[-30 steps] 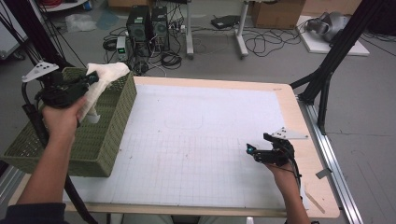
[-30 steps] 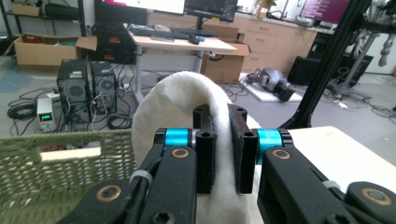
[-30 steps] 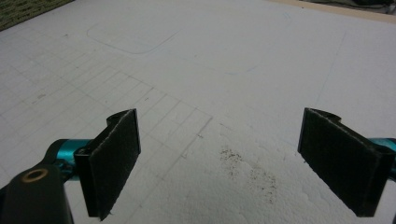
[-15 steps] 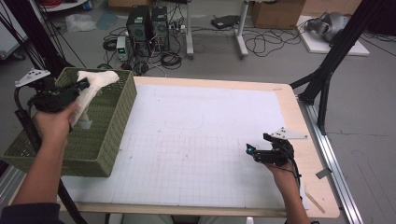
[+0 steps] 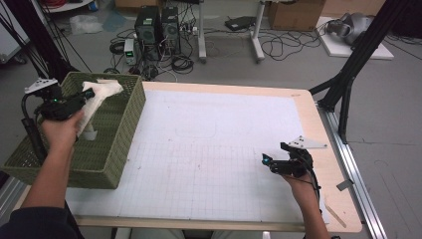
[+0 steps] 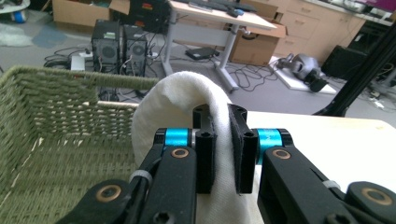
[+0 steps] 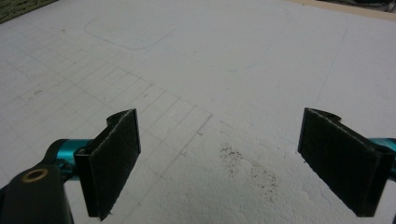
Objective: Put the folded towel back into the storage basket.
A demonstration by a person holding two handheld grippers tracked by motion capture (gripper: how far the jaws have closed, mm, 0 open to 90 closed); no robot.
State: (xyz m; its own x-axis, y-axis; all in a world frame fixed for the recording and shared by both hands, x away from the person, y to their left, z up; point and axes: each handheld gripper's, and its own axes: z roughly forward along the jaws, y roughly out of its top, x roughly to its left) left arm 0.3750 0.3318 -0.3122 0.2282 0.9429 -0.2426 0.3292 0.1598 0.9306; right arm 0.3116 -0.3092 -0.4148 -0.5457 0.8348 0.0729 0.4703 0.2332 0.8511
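Note:
A white cloth (image 5: pixel 97 99) hangs over the green woven basket (image 5: pixel 119 144) at the table's left side, its lower end inside the basket. My left gripper (image 5: pixel 89 93) is shut on the cloth's upper part. In the left gripper view the cloth (image 6: pixel 173 102) bulges up between and behind the nearly closed jaws of that gripper (image 6: pixel 220 149), above the basket's inside (image 6: pixel 51 158). My right gripper (image 5: pixel 265 160) rests low over the white gridded mat (image 5: pixel 209 149) at the front right. Its pads (image 7: pixel 116 158) stand wide apart, and the right gripper (image 7: pixel 219 163) holds nothing.
A faint rounded outline (image 5: pixel 196 130) is drawn on the mat near its middle. Black frame legs (image 5: pixel 348 74) stand off the table's right edge. Computer towers (image 5: pixel 157 25) and cables lie on the floor beyond the far edge.
My left hand has carried the cloth leftward and down, from above the basket's near-right rim to over its inside. The right hand has stayed put.

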